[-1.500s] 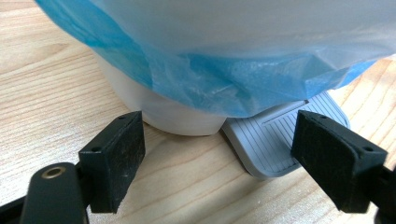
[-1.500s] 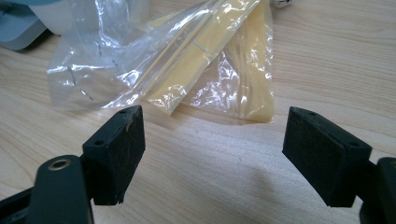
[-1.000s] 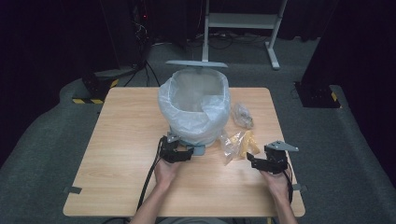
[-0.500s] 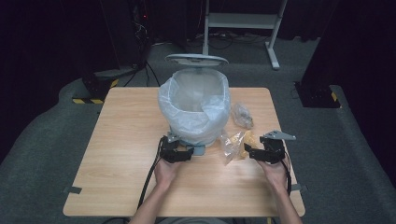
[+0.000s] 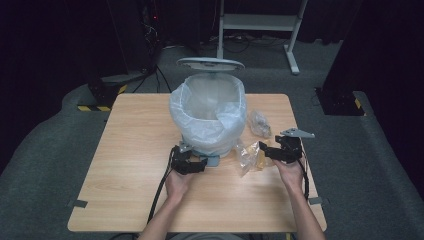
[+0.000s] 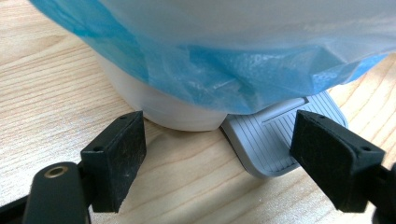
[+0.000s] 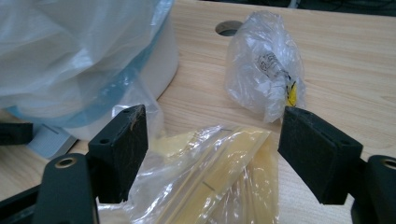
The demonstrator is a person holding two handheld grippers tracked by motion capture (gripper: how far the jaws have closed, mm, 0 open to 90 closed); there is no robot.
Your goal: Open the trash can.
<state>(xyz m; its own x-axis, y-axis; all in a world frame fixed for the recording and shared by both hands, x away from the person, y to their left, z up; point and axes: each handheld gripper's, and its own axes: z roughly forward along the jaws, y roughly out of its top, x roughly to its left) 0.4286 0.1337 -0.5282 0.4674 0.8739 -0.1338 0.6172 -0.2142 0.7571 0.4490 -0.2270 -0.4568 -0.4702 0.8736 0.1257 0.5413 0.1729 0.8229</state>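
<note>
pale wooden table (image 5: 125, 165) on grey carpet (image 5: 45, 170), dark room behind.

Crumpled yellowish plastic bag (image 7: 219, 177) on table, beside lined bin (image 5: 210, 117).

No legible text anywhere. Small dark print on label inside crumpled clear bag (image 7: 265, 65), seen from my right gripper view: too blurred to read, beside yellow mark. Yellowish bag (image 7: 219, 182) between my jaws: no print I can make out. Bin liner (image 5: 210, 112), grey pedal (image 6: 275, 140): unmarked. Yellow-black hazard stripes on base (image 5: 95, 106) on floor left of table: pattern only, no words.
</note>
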